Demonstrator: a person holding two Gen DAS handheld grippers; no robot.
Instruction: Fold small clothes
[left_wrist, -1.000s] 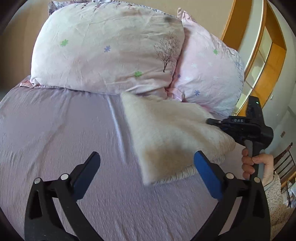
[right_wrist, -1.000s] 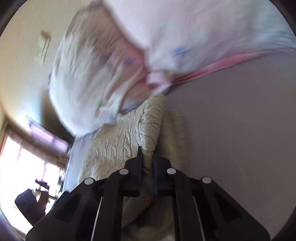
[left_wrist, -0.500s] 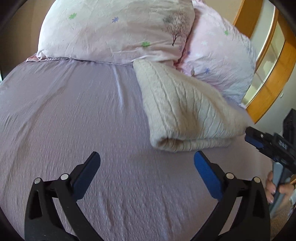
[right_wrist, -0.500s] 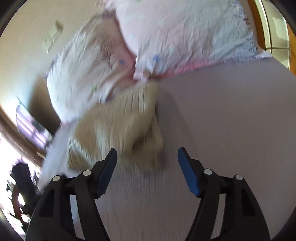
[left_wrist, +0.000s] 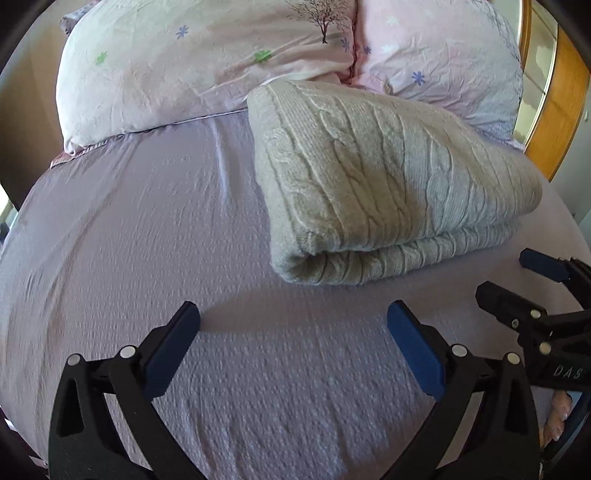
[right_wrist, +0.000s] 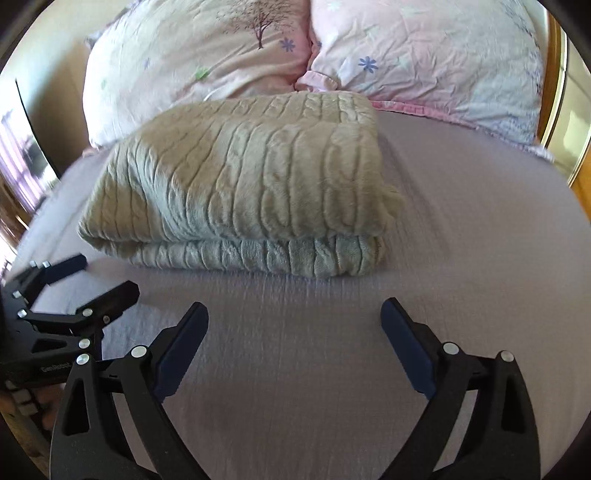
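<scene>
Left gripper (left_wrist: 293, 326) and right gripper (right_wrist: 295, 325) both spread wide, empty, hovering side by side over the lilac sheet (left_wrist: 129, 236). Just ahead of the fingertips, touching neither: cream cable-knit sweater (left_wrist: 388, 177), folded, lying flat. Beyond it, two floral pillows (right_wrist: 229, 55), touching its far edge.
</scene>
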